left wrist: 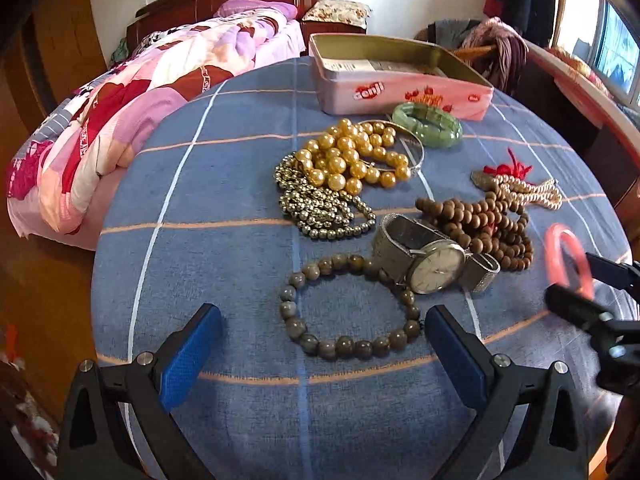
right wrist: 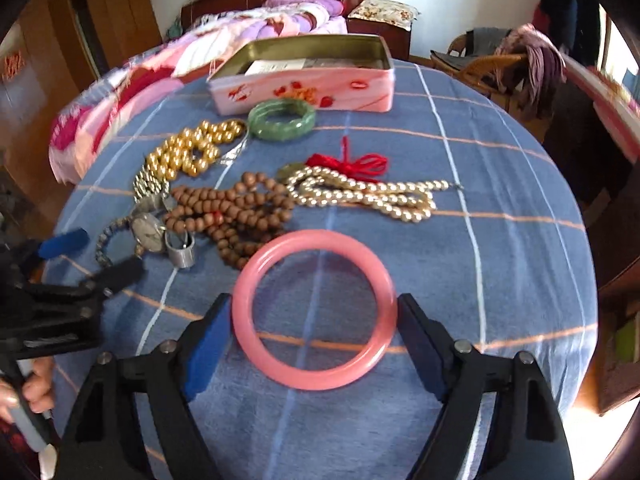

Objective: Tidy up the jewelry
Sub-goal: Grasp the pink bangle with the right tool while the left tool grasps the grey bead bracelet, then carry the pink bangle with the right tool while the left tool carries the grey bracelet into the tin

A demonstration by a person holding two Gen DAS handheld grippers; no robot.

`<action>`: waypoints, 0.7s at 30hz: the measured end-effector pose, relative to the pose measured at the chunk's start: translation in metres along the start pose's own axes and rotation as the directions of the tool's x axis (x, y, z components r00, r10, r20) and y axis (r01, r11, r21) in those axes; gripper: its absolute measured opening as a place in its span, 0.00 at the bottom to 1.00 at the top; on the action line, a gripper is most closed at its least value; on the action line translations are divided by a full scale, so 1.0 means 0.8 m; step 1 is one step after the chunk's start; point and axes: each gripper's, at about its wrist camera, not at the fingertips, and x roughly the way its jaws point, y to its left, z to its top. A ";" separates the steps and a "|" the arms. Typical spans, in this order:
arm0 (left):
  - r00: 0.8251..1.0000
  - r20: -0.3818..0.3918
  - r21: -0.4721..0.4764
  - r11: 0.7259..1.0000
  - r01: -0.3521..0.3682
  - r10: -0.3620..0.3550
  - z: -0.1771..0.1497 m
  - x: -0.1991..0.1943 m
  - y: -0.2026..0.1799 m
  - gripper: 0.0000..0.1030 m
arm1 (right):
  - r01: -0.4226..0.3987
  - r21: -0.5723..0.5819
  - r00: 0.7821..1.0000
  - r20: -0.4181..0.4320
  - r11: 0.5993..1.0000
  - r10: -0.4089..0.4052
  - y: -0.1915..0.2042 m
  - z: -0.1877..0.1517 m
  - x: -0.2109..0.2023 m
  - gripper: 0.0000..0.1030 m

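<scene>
A pink bangle (right wrist: pixel 312 240) sits between the blue pads of my right gripper (right wrist: pixel 314 316), which is shut on it across its width; in the left wrist view the bangle (left wrist: pixel 554 256) looks tilted up off the cloth in that gripper (left wrist: pixel 572 280). My left gripper (left wrist: pixel 324 316) is open, its fingers flanking a grey bead bracelet (left wrist: pixel 344 346) that lies flat on the cloth. Beside the bracelet rests a silver watch (left wrist: pixel 436 268). An open pink tin (left wrist: pixel 400 92) stands at the far side of the table.
On the blue checked tablecloth (left wrist: pixel 240 264) lie a green bangle (left wrist: pixel 436 140), gold pearls (left wrist: pixel 352 160), metallic beads (left wrist: pixel 320 208), brown wooden beads (left wrist: pixel 480 220) and a small pearl strand with a red tassel (right wrist: pixel 360 196). A bed (left wrist: pixel 120 100) is on the left and a chair (right wrist: pixel 488 64) behind.
</scene>
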 end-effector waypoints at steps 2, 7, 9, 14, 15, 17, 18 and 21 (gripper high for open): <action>1.000 0.001 0.000 1.000 0.001 -0.001 0.001 0.002 0.000 0.99 | -0.028 0.041 1.000 0.013 0.999 0.027 -0.007 0.000 -0.003 0.81; 0.997 0.071 0.025 0.999 0.026 -0.028 -0.001 -0.008 0.006 0.48 | -0.049 0.101 0.998 0.036 0.994 0.046 -0.017 0.004 -0.003 0.81; 0.996 0.081 0.021 1.000 0.023 -0.024 0.000 -0.010 0.012 0.29 | -0.052 0.114 0.998 0.046 0.992 0.047 -0.020 0.004 -0.005 0.81; 0.995 0.087 -0.029 0.998 0.055 -0.053 0.000 -0.012 0.035 0.15 | -0.054 0.107 0.996 0.071 0.993 0.047 -0.018 0.004 -0.010 0.81; 0.993 0.094 -0.048 0.996 0.073 -0.068 -0.001 -0.012 0.039 0.15 | -0.049 0.100 0.995 0.086 0.994 0.040 -0.016 0.005 -0.013 0.81; 0.988 0.116 -0.085 0.990 0.114 -0.103 -0.005 -0.015 0.048 0.15 | -0.041 0.092 0.993 0.111 0.995 0.031 -0.013 0.005 -0.018 0.81; 0.986 0.128 -0.091 0.988 0.123 -0.111 -0.006 -0.017 0.049 0.15 | -0.042 0.090 0.991 0.132 0.995 0.030 -0.011 0.007 -0.023 0.81; 0.972 0.193 -0.092 0.983 0.158 -0.138 -0.006 -0.035 0.049 0.15 | -0.047 0.084 0.985 0.172 0.995 0.032 -0.008 0.013 -0.032 0.81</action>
